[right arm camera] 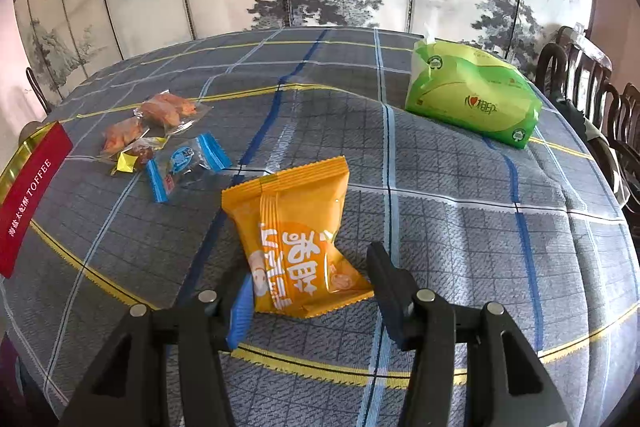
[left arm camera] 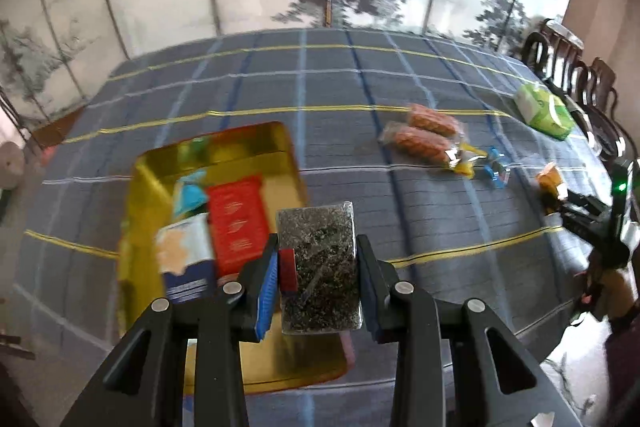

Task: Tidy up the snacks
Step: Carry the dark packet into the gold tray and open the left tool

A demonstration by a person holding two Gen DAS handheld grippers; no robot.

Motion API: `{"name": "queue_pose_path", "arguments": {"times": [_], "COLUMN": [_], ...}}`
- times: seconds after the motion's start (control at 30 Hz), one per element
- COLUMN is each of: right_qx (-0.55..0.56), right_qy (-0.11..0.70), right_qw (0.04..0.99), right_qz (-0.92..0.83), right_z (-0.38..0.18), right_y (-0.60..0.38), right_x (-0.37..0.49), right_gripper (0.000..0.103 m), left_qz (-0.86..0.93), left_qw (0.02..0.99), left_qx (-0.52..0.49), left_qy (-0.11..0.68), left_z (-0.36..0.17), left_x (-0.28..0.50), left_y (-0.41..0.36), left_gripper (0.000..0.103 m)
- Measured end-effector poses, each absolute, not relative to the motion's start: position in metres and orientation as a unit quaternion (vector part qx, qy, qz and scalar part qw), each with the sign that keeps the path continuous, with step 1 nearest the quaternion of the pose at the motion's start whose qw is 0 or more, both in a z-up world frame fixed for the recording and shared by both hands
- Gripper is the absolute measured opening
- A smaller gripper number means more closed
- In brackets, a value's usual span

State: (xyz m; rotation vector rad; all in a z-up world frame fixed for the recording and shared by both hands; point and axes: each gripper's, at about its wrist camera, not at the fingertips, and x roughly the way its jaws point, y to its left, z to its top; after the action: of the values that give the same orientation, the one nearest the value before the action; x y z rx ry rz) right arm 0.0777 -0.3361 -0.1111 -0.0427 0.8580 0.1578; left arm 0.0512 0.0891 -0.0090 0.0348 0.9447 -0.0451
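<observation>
My left gripper (left arm camera: pixel 318 267) is shut on a clear packet of dark seaweed snack (left arm camera: pixel 318 267) and holds it above the right edge of the gold tin (left arm camera: pixel 148 171). The tin holds a red packet (left arm camera: pixel 238 223), a blue-and-white box (left arm camera: pixel 186 259) and a teal wrapped sweet (left arm camera: pixel 188 195). My right gripper (right arm camera: pixel 310 291) is open around an orange snack packet (right arm camera: pixel 294 235) that lies on the tablecloth; the jaws stand either side of its lower end. The right gripper with the orange packet also shows in the left wrist view (left arm camera: pixel 560 203).
Two orange wrapped cakes (left arm camera: pixel 424 135), a yellow-ended sweet (left arm camera: pixel 464 163) and a blue wrapped sweet (left arm camera: pixel 496 167) lie mid-table. A green tissue pack (right arm camera: pixel 472 99) lies at the far right. A red toffee lid (right arm camera: pixel 30 203) lies at left. Dark chairs (right arm camera: pixel 592 79) stand at the right edge.
</observation>
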Motion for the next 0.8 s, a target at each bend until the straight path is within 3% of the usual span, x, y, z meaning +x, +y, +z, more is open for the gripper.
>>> {"name": "queue_pose_path", "arguments": {"times": [0.8], "right_qx": [-0.032], "right_qy": [0.415], "right_qw": [0.907], "right_qz": [0.064], "right_z": [-0.112], "right_y": [-0.333], "right_x": [0.079], "right_gripper": [0.053], "left_qz": [0.056], "left_qw": [0.894], "left_qx": [0.024], "left_qy": [0.443], "left_z": [-0.029], "left_x": [0.042], "left_y": [0.143], "left_gripper": [0.032]}}
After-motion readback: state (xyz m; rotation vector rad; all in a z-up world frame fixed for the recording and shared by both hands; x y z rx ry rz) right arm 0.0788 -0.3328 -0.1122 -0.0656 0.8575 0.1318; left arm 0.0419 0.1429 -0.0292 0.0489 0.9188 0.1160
